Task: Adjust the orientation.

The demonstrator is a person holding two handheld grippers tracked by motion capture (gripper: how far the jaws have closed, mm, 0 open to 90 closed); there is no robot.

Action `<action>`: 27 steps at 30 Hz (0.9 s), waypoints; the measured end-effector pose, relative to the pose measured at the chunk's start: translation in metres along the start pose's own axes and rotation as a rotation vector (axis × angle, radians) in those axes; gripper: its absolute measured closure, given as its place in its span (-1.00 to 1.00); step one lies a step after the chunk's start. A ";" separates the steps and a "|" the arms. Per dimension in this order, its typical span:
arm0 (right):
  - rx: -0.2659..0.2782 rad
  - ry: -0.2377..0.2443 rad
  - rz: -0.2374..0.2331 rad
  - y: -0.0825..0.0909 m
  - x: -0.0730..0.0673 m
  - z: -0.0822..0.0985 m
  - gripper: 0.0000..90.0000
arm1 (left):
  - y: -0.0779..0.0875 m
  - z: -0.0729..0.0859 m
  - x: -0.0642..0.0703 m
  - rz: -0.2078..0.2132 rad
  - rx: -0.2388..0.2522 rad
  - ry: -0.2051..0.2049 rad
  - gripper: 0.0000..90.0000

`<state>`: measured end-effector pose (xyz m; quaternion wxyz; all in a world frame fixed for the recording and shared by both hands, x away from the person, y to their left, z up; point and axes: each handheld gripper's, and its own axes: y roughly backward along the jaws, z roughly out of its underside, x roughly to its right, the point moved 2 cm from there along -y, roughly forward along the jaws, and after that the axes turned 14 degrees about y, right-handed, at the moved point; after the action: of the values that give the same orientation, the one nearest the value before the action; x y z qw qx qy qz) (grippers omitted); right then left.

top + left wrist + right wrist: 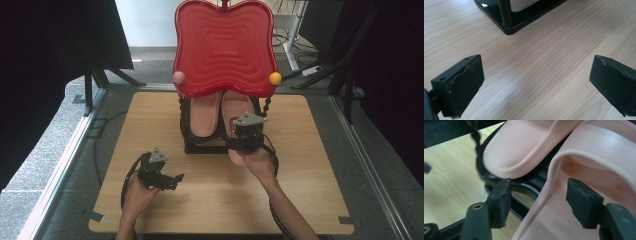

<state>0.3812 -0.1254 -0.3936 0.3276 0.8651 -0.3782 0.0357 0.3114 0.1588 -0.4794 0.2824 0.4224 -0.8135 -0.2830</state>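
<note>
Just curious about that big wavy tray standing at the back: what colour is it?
The rippled plastic tray is bright red, clearest in the high view.

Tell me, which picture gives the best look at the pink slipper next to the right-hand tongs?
The right gripper view: the near slipper looms close, its side rim between the open right tongs, pads apart from it. The high view shows that slipper small on the black rack, partly under the red tray. The left gripper view has rack and table.
</note>
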 end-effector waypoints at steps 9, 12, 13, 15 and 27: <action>0.024 0.069 -0.101 0.044 -0.003 0.019 -0.24 | 0.000 0.000 0.003 0.007 -0.007 -0.008 -1.00; 0.020 0.079 -0.128 0.056 -0.006 0.030 -0.22 | 0.000 0.000 0.003 0.006 -0.008 -0.014 -1.00; 0.013 0.081 -0.135 0.059 -0.008 0.034 -0.19 | 0.000 0.000 0.003 0.007 -0.008 -0.014 -1.00; 0.002 0.092 -0.143 0.066 -0.011 0.043 -0.11 | 0.000 0.000 0.003 0.008 -0.008 -0.014 -1.00; -0.023 0.112 -0.193 0.083 -0.034 0.085 0.49 | -0.001 0.000 0.004 0.008 -0.015 -0.016 -1.00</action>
<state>0.2849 -0.1956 -0.4256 0.3599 0.8903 -0.2747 0.0481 0.3101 0.1546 -0.4795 0.2800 0.4147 -0.8153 -0.2915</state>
